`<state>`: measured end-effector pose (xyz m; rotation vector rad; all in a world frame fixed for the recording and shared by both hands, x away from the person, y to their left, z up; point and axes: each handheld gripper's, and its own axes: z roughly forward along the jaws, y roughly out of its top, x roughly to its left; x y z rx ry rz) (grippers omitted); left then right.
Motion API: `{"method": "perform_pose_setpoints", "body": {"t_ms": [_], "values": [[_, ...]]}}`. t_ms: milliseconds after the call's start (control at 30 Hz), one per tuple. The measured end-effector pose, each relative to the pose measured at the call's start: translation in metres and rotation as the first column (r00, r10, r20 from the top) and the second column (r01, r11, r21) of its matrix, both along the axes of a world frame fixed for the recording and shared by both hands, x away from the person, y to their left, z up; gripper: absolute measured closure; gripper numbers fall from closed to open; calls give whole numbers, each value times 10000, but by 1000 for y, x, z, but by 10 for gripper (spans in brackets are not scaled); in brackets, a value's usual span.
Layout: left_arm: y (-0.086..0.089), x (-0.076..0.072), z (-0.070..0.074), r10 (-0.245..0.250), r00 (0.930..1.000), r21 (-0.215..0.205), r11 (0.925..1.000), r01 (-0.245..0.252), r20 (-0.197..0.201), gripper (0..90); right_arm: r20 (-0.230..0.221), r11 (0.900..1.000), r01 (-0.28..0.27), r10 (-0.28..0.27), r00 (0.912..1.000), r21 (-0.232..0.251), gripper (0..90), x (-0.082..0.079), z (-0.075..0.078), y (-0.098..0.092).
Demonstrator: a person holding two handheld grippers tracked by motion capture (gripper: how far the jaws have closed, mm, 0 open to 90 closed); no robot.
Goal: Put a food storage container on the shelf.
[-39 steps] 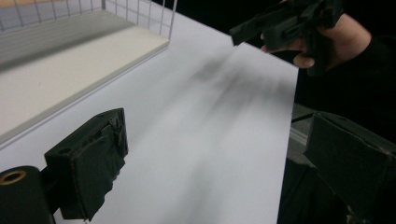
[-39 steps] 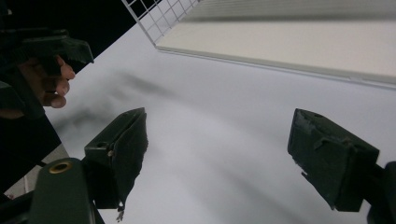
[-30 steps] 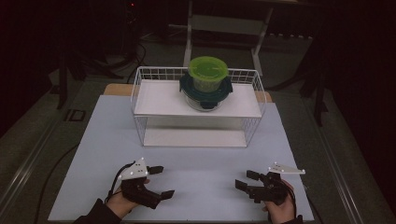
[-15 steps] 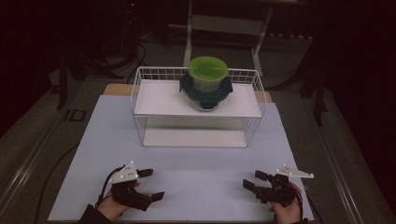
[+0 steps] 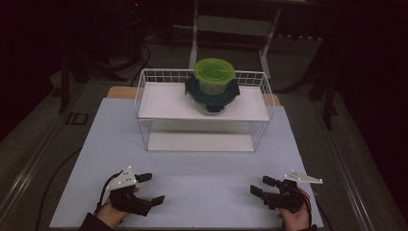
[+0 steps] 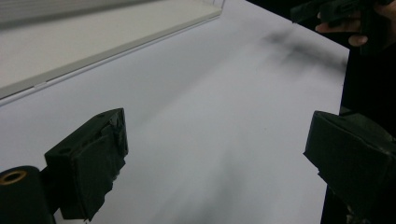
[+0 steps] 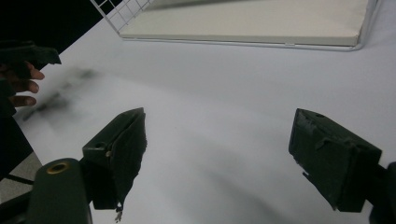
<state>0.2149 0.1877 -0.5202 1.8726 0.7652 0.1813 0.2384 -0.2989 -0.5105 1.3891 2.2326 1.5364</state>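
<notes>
Green-lidded tub (image 5: 214,77) upright on stacked bowls (image 5: 212,96) — atop wire rack (image 5: 144,103)

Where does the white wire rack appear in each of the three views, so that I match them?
High view: the white wire rack stands at the centre, far side of the table, with stacked containers on its upper shelf.
Left gripper view: its lower board crosses the top left.
Right gripper view: its mesh and lower board run along the top.
Shared landmark: the lower board's front edge.
</notes>
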Motion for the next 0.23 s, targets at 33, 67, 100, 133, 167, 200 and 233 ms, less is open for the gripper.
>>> {"method": "perform_pose_setpoints", "body": {"t_ms": [33, 67, 100, 133, 167, 200, 233], "values": [[0, 0, 1, -4, 10000, -39, 10000, 4, 9, 56, -2, 10000, -2, 2, 10000, -3, 187, 0, -1, 0], [0, 0, 1, -20, 10000, -63, 10000, 20, 42, 56, -45, 10000, -2, 2, 10000, 16, 188, 1, -1, 0], [-1, -1, 1, -26, 10000, -37, 10000, 26, 86, 56, -67, 10000, -17, 17, 10000, 27, 187, 1, -2, 0], [-1, -1, 2, -48, 9999, -33, 10000, 48, 115, 56, -65, 10000, -22, 22, 10000, 16, 187, 1, -2, 0], [-2, -1, 2, -87, 9999, -24, 10000, 88, 133, 56, -74, 10000, -49, 49, 10000, 25, 188, 1, -2, 0], [-2, -1, 2, -105, 9998, -4, 9999, 105, 151, 56, -88, 10000, -63, 63, 9999, 29, 187, 1, -3, 0], [-2, -1, 2, -105, 9998, -4, 9999, 105, 151, 56, -88, 10000, -73, 73, 9999, 16, 187, 1, -3, 0]]}}
